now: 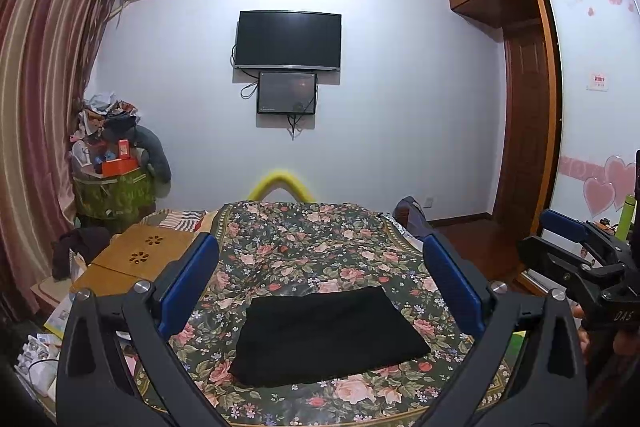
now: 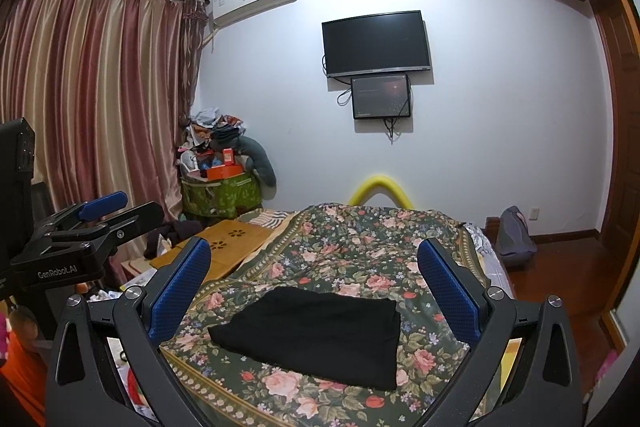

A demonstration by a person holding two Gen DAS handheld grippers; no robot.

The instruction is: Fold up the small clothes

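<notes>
Left wrist view shows your left gripper [image 1: 320, 283] spread wide and empty above the black garment [image 1: 328, 337], lying flat on the floral bedspread [image 1: 304, 247]. Your right gripper [image 2: 314, 283] gapes too. It looks partly folded; next, pinch an edge.

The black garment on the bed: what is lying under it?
The black garment lies flat on a floral bedspread, which shows all around it. Whatever the bedspread covers beneath cannot be seen. Both hand-held grippers are open, above the bed.
</notes>
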